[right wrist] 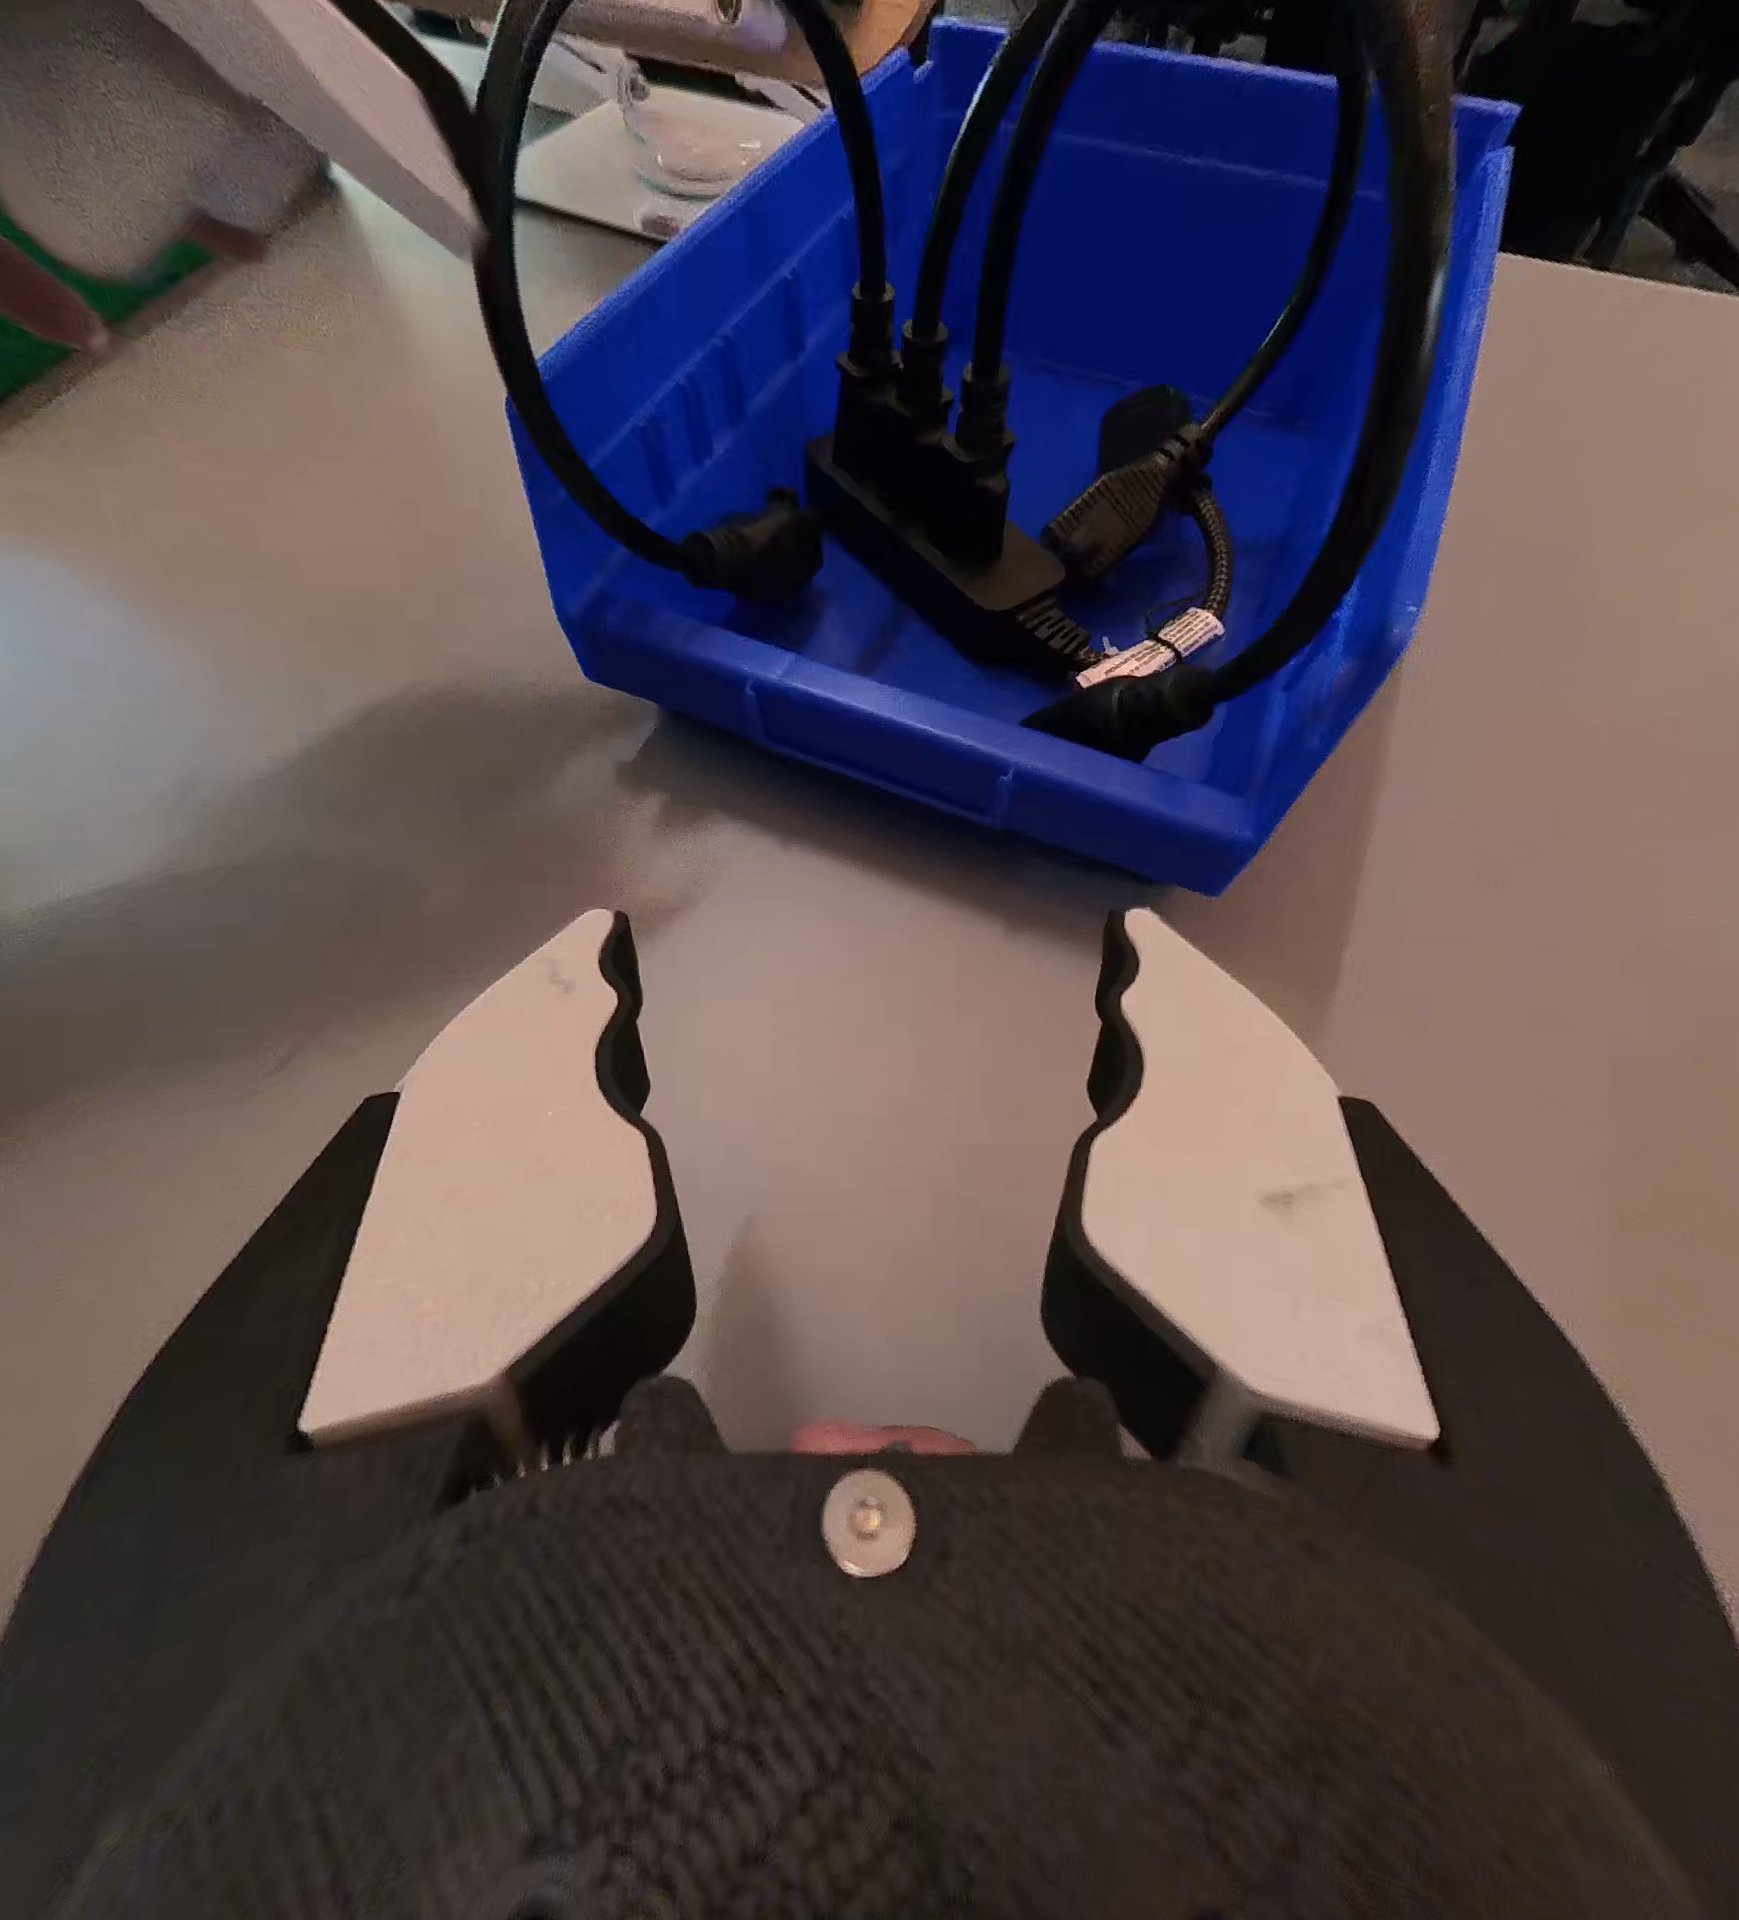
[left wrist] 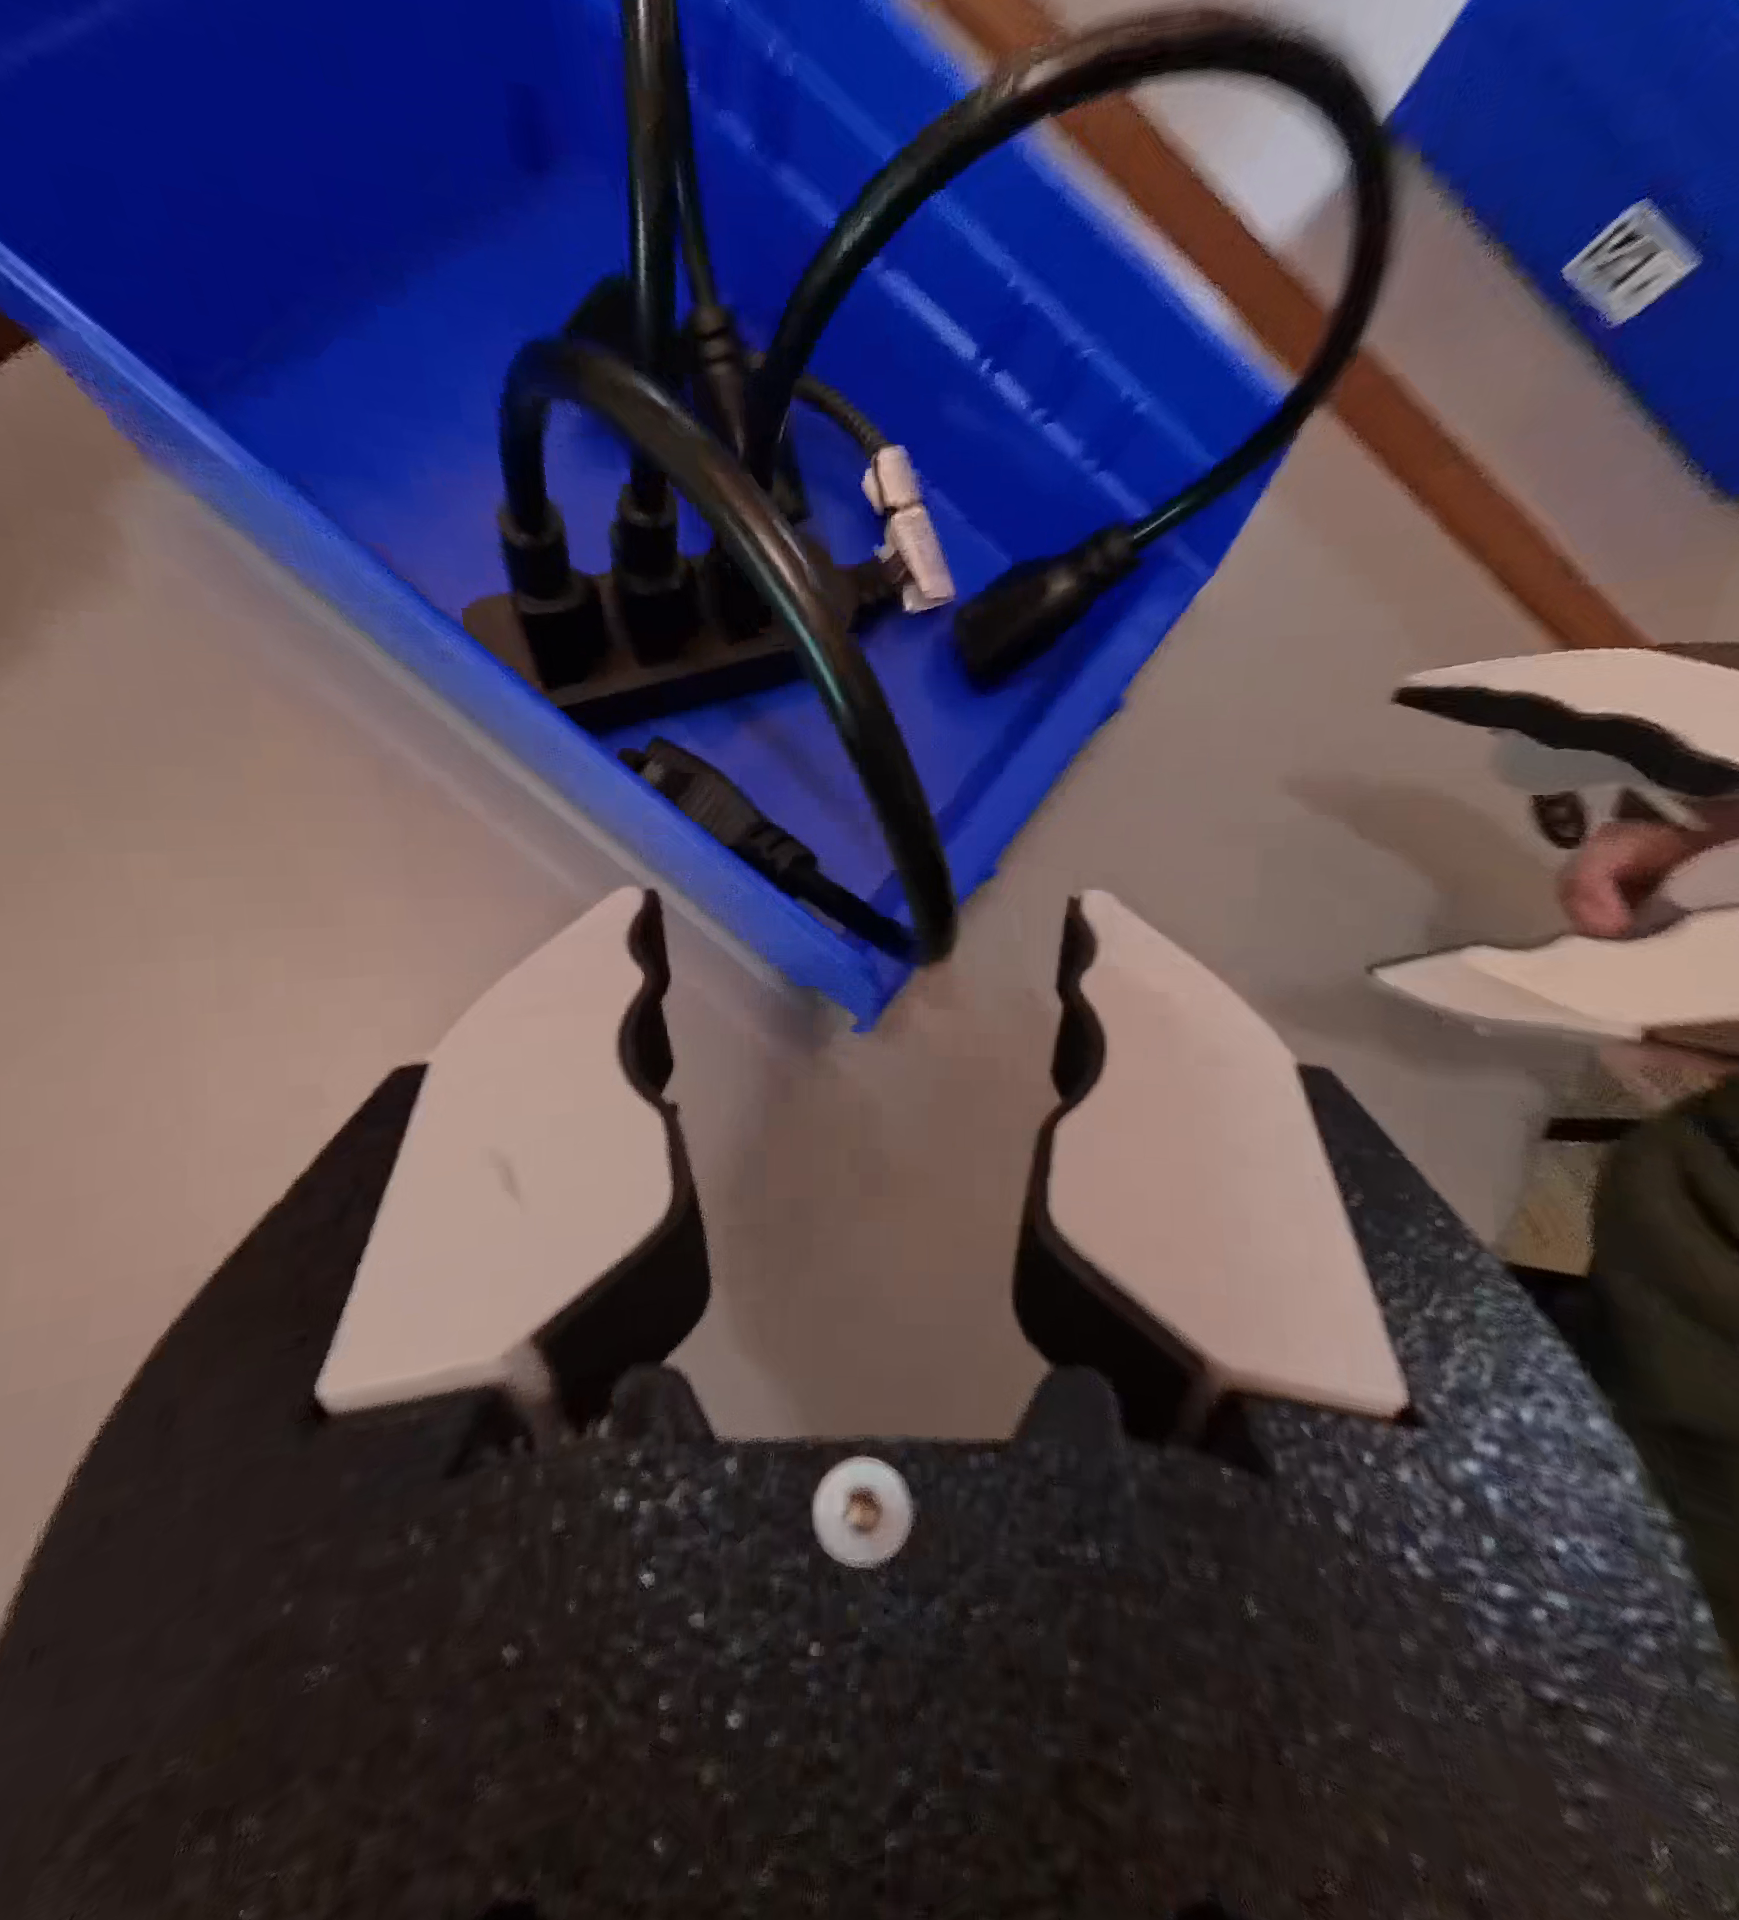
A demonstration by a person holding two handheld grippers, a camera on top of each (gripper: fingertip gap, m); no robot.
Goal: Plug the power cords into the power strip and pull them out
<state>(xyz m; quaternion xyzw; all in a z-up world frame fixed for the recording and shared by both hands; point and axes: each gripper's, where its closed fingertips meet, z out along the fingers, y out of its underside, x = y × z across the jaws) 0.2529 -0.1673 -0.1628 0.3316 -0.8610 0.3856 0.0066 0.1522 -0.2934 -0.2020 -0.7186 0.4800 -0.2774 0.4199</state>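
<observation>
Sitting inside a blue bin on the grey table is the black power strip. In the right wrist view the strip lies flat on the bin floor, and its long side runs slantwise from the bin's far left wall toward its near right corner. Three black plugs stand straight up in it, side by side in a row along the strip, and their power cords rise up and bend over in big loops. The other ends of these cords lie loose on the bin floor: one near the left wall, one against the near wall by the right corner, and one just right of the strip. A braided cord with white tags comes out of the strip's near end. The bin sits close to the table's far right corner. The right gripper hangs over the bare table on the near side of the bin, its two fingers spread wide with nothing between them. The left gripper is just outside a corner of the bin, and its fingers are spread apart too, holding nothing. In the left wrist view one cord loops over the bin's rim at that corner. A second blue bin stands farther off.
</observation>
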